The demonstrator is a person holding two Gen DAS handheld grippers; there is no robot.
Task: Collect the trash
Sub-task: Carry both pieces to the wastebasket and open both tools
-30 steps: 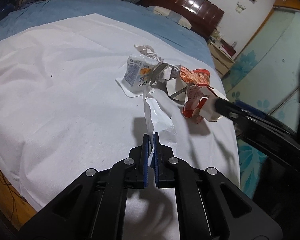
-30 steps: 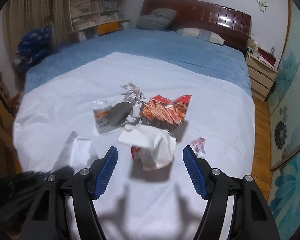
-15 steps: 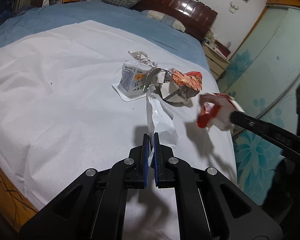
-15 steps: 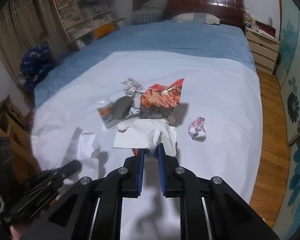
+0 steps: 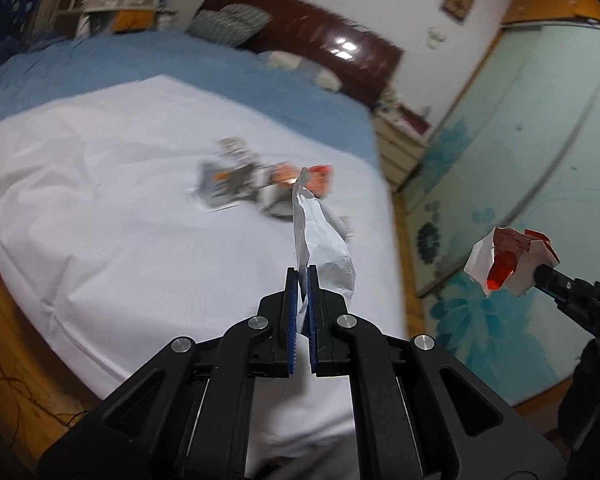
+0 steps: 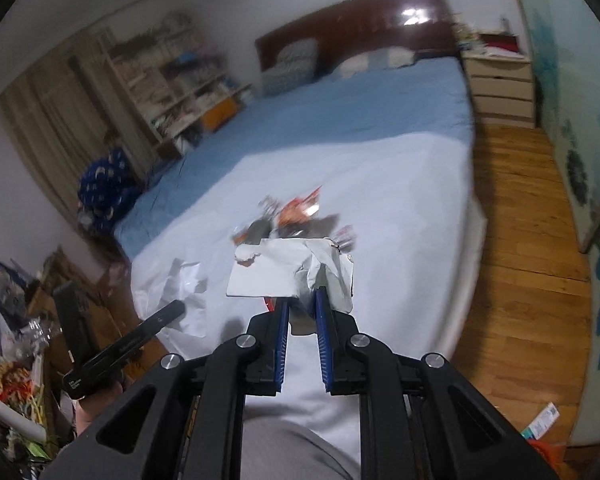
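Observation:
My left gripper [image 5: 303,272] is shut on a crumpled white paper [image 5: 324,240], which stands up from its pads above the bed. In the right wrist view my right gripper [image 6: 302,296] is shut on a white and red crumpled wrapper [image 6: 284,272]. That wrapper [image 5: 504,260] also shows at the right of the left wrist view, raised off the bed beyond its side edge. A blurred pile of trash [image 5: 260,184] lies on the white sheet [image 5: 100,200], far ahead of both grippers. A small crumpled scrap [image 6: 346,236] lies beside the pile.
A bed with a blue cover [image 6: 340,112] and a dark headboard [image 5: 320,52] fills the middle. A nightstand [image 6: 500,80] stands at its far right, and wood floor [image 6: 520,240] runs along the right. Clutter [image 6: 12,360] is heaped low on the left, with bookshelves [image 6: 172,80] behind.
The right gripper closed on the white and red wrapper and lifted it away from the pile. The left gripper rose and drew back with its white paper; the pile looks farther off.

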